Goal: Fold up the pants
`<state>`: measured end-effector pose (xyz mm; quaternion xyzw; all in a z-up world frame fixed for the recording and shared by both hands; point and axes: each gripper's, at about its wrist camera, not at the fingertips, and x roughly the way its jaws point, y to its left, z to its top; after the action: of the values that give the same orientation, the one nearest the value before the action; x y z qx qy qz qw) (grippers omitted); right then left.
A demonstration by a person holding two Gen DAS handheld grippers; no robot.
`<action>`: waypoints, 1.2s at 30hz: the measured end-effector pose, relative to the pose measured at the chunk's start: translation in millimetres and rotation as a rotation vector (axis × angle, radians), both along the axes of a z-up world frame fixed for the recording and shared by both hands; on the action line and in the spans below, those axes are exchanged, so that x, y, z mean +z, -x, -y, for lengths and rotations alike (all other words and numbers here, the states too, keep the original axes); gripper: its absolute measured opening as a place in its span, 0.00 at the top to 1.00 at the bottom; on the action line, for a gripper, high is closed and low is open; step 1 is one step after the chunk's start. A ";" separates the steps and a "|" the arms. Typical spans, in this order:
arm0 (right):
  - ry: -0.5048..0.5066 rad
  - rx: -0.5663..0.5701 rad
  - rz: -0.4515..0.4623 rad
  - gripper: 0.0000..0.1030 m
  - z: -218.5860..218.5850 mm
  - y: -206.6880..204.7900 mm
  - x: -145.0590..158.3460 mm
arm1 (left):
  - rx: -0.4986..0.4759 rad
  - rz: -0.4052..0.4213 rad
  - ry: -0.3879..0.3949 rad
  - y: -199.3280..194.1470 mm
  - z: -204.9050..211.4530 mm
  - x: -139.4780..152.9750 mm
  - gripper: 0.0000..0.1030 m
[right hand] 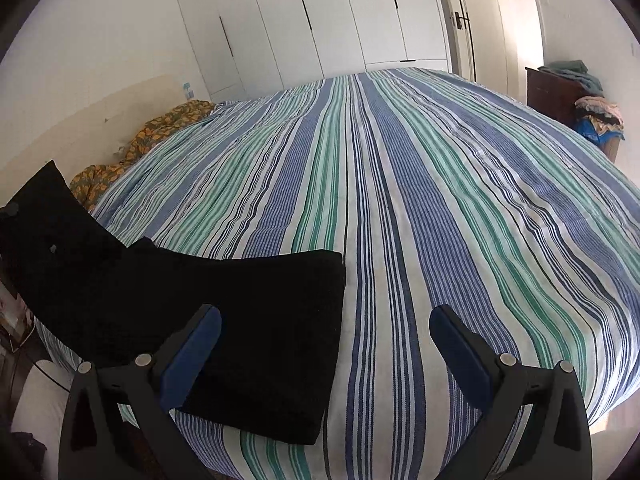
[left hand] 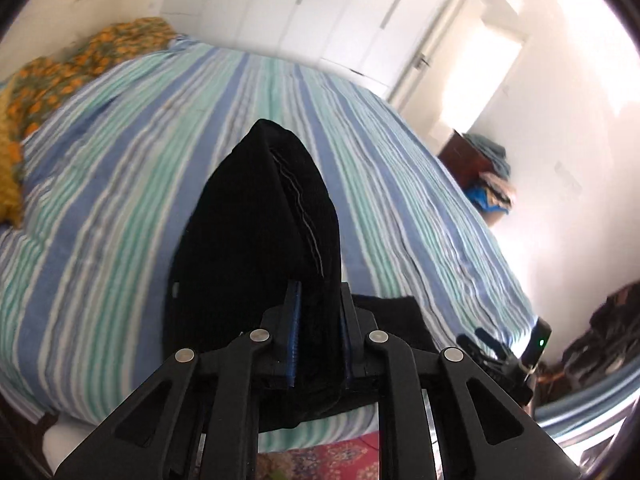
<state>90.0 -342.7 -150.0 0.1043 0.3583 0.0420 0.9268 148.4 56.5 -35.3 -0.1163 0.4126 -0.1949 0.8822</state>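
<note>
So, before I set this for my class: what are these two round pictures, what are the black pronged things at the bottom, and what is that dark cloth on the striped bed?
There is no robot here. A person holds a two-finger gripper in each hand, and each gripper carries a wide-angle camera that looks along its fingers, hence the round, bent pictures.

The left camera shows the left gripper shut on a fold of the black pants, lifted above the striped bedspread.

The right camera shows the right gripper open and holding nothing, above the bed. Part of the pants lies flat on the bedspread beside it, and the rest rises toward the left edge of that picture.

An orange patterned cloth lies at the bed's far side.
</note>
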 end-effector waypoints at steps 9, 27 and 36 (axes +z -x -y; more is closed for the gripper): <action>-0.171 -0.130 0.031 0.00 48.1 11.9 4.8 | -0.221 -0.187 -0.182 -2.7 151.6 -112.1 0.78; -0.577 0.315 -0.424 0.13 -45.9 -75.1 -34.5 | 0.091 -0.145 -0.301 17.3 12.6 -150.1 0.97; -0.488 0.488 -0.635 0.57 -112.7 -111.1 -70.2 | 0.081 -0.137 -0.267 24.3 5.4 -138.6 0.96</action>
<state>201.0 -230.0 -220.2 0.2396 0.6178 0.3078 0.6827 124.0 51.1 -173.9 -0.0276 0.4891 -0.0943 0.8667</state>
